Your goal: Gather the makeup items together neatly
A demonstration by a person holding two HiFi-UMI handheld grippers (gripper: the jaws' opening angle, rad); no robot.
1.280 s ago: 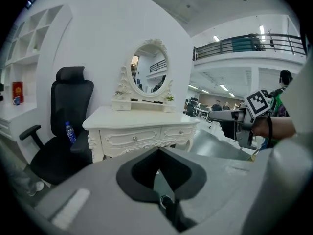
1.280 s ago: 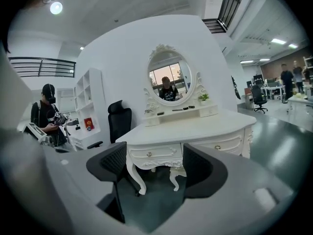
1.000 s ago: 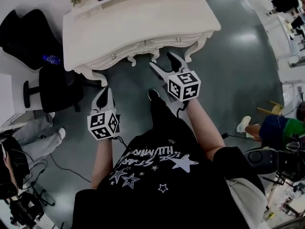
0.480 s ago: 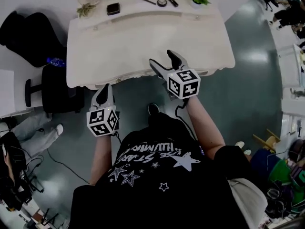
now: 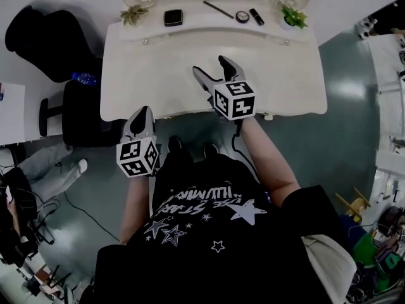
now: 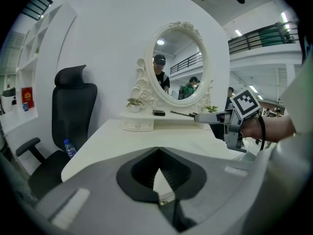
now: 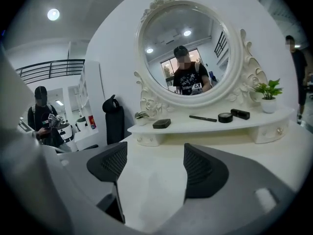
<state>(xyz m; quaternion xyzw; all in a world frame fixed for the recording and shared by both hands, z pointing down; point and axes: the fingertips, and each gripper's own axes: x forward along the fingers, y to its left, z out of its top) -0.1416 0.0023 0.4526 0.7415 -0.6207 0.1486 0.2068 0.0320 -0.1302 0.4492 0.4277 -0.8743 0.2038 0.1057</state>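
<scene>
On the raised back shelf of the white dressing table (image 5: 158, 75) lie a black square compact (image 5: 173, 17) (image 7: 162, 123), a thin dark pencil (image 5: 219, 9) (image 7: 202, 118), a round black compact (image 5: 242, 16) (image 7: 225, 117) and a short black tube (image 5: 256, 16) (image 7: 240, 113). They are spread along the shelf, apart from one another. My right gripper (image 5: 210, 65) (image 7: 154, 165) hovers open over the tabletop, holding nothing. At the table's front left edge my left gripper (image 5: 142, 111) (image 6: 159, 151) is shut and empty.
An oval mirror (image 7: 186, 53) stands behind the shelf, with a small potted plant at each end (image 5: 135, 12) (image 5: 293, 16). A black office chair (image 5: 54, 40) with a water bottle (image 5: 83, 78) on its seat stands left of the table. A person's legs (image 5: 44, 163) show at far left.
The view has closed in on the table. Both grippers have moved forward; the right one is now over the tabletop and the left one has reached the front edge.
</scene>
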